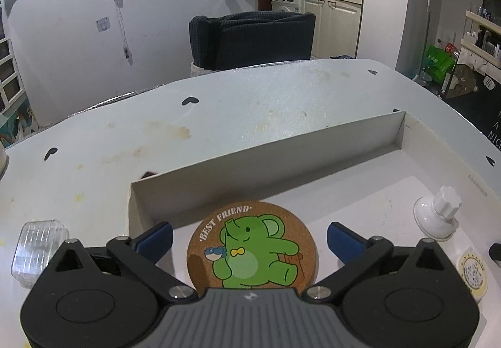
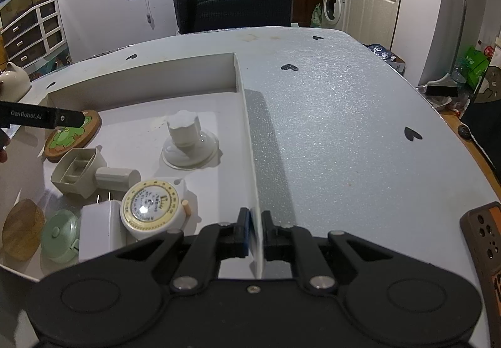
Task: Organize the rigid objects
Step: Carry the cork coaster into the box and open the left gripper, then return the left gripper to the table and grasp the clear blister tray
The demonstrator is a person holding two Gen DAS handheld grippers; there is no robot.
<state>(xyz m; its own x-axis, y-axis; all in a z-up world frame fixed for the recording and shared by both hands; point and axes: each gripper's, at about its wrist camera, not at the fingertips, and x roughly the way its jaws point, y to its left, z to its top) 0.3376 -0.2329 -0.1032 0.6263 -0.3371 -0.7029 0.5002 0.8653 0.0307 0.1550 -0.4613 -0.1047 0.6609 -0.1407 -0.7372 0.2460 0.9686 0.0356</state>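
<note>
Left wrist view: left hand-held gripper spread wide, blue pads either side of a round cork coaster printed with a green elephant and the words BEST FRIEND, clear gaps on both sides, nothing gripped. Coaster lying flat on the floor of a shallow white cardboard box, close to the box's wall at 9 o'clock. White suction-cup knob standing upright at 3 o'clock from the coaster, well apart; round cream-rimmed tape measure at 4 o'clock, near the frame edge. Clear ribbed plastic case outside the box at 9 o'clock, on the pale grey worktop dotted with black hearts. Right wrist view: right hand-held gripper closed down tight on the thin right-hand wall of the white box, one pad inside and one outside. Within the box, at 10 o'clock from that grip, the tape measure, then a white plug adapter, a mint-green round lidded pot, a plain wooden disc and a beige square-mouthed plastic fitting with a short tube. Elephant coaster at the far 10 o'clock corner under a black finger of the left hand-held gripper. Dark fabric chair back beyond the worktop at 12 o'clock.
</note>
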